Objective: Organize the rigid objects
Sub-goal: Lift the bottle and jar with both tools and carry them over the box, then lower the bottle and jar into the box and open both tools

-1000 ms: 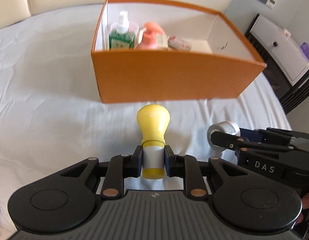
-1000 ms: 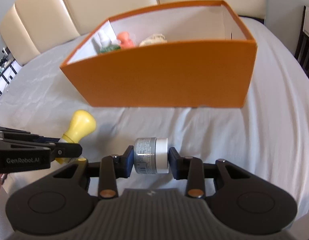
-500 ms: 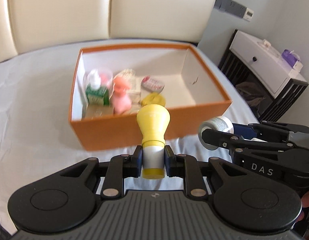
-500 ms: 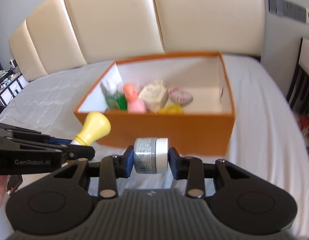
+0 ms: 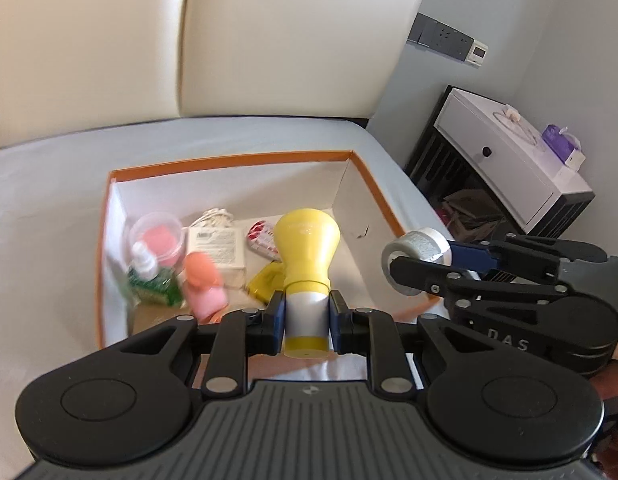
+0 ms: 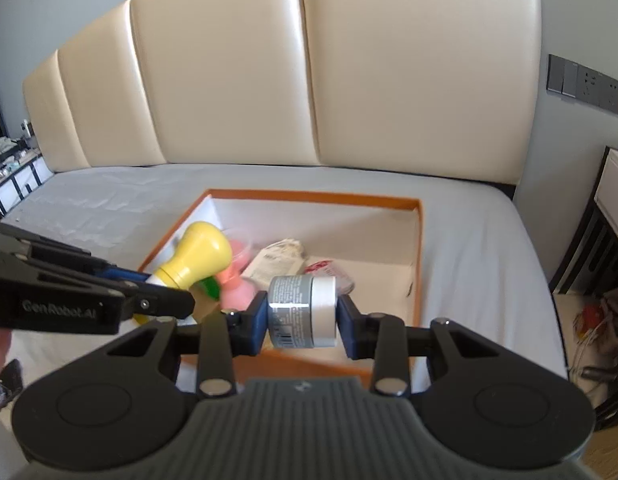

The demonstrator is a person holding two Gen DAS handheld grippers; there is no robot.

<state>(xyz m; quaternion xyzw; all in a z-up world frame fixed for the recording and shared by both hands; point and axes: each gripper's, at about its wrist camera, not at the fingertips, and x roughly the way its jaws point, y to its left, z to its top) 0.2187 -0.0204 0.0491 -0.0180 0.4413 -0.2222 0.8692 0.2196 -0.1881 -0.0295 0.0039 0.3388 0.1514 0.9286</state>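
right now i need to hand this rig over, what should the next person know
Left tool: shut on the yellow bulb-shaped bottle, held over the orange box.
Right tool: shut on the small silver jar, held near the box's front right corner.
Already in the box: a green spray bottle, a pink bottle, a white packet, a clear tub, a red-and-white pouch and a small yellow item.
Done: both items picked up and brought to the box.
Left: probably lower each into the free right half of the box, then release.
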